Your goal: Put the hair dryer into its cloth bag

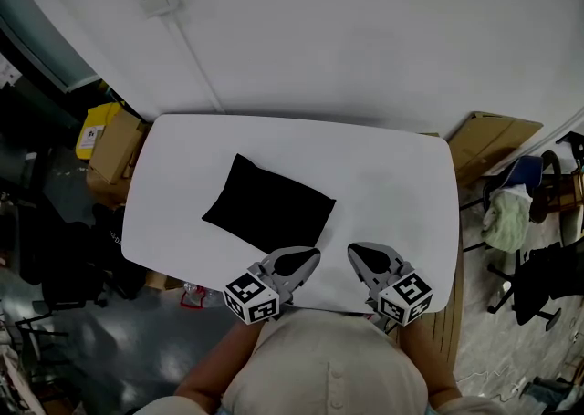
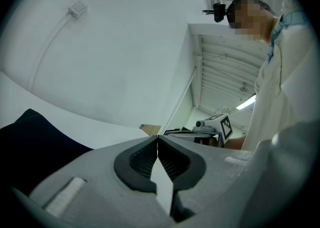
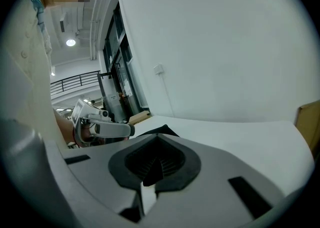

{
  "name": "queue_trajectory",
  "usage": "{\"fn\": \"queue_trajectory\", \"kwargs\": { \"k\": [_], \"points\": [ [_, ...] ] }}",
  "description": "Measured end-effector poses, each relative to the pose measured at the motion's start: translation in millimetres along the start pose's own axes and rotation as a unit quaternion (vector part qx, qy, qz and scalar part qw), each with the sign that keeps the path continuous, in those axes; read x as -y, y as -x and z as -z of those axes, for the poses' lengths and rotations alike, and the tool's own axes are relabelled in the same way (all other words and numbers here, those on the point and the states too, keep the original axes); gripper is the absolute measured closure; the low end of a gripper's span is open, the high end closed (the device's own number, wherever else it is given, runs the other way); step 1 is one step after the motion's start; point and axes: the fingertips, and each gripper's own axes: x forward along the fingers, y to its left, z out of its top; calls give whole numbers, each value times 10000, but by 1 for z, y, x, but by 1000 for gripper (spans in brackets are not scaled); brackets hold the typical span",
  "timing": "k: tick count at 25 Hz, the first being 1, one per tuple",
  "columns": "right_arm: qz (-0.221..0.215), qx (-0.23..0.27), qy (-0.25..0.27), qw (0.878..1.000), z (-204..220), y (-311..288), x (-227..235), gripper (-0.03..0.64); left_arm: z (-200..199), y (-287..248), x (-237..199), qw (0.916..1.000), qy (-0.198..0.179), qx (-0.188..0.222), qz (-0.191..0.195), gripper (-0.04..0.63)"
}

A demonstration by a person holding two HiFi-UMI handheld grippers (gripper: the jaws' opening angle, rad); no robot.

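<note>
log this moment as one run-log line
left tongs: shut, empty | right tongs: shut, empty | cloth bag: lying on table, not gripped | hair dryer: not in view

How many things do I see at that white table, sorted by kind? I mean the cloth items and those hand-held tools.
Black cloth bag: 1
Grippers, both shut and empty: 2 (left gripper, right gripper)
Total: 3
</note>
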Motion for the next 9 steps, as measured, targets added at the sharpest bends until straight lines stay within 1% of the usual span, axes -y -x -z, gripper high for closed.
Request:
{"fn": "queue_trajectory", "kwargs": {
  "k": [9],
  "points": [
    [-23, -71, -12, 10000, 6, 0, 0, 601, 4, 0, 0, 10000, 41, -36, -27, 584]
  ]
}}
